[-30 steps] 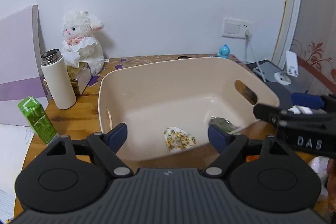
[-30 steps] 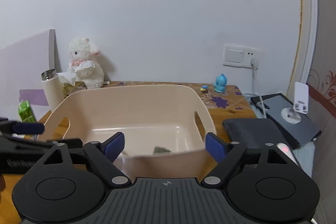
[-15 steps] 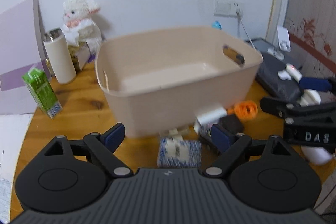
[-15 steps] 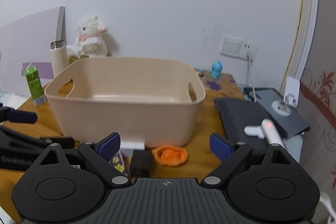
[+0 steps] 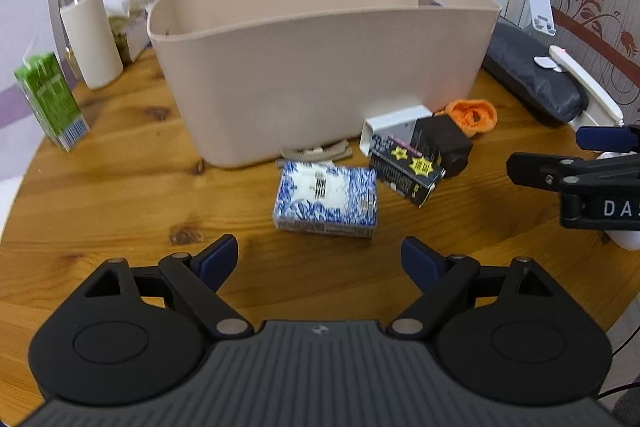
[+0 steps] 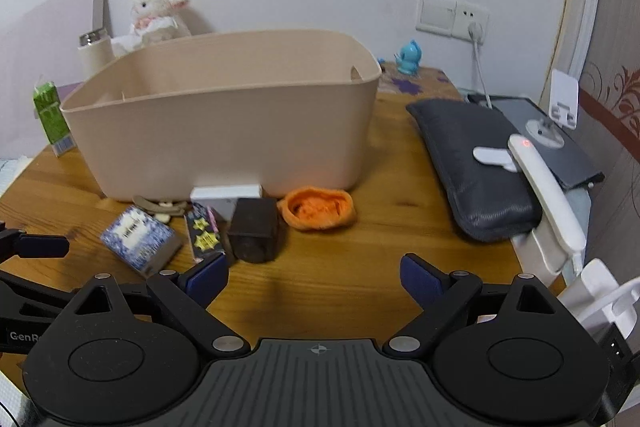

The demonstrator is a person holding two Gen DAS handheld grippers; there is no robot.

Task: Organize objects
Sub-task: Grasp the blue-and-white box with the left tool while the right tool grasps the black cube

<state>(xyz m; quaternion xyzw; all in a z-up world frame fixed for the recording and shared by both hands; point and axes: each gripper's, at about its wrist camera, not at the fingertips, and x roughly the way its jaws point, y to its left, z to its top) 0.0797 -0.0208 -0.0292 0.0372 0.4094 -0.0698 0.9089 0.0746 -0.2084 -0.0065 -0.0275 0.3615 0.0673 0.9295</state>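
A beige plastic bin [image 5: 320,67] stands toward the far middle of the wooden tabletop [image 5: 120,195], and the things to be sorted lie bunched against the foot of its near wall, probably so each is a short lift over the rim. The blue-and-white patterned box [image 5: 326,201] lies flat, nearest the front edge. Just to its right a black box with yellow stars [image 5: 406,173] leans against a white box [image 5: 394,125] and a dark cube [image 5: 444,143], and an orange crumpled item [image 5: 472,115] sits beyond them, near the bin's right corner. A small tan strip [image 5: 314,153] lies at the bin's base.

The left gripper [image 5: 320,259] hangs low over the front edge with its fingers wide apart and nothing between them, lined up on the patterned box, which looks like its likeliest target. The right gripper [image 6: 314,277] is likewise spread and empty, facing the cube and the orange item.
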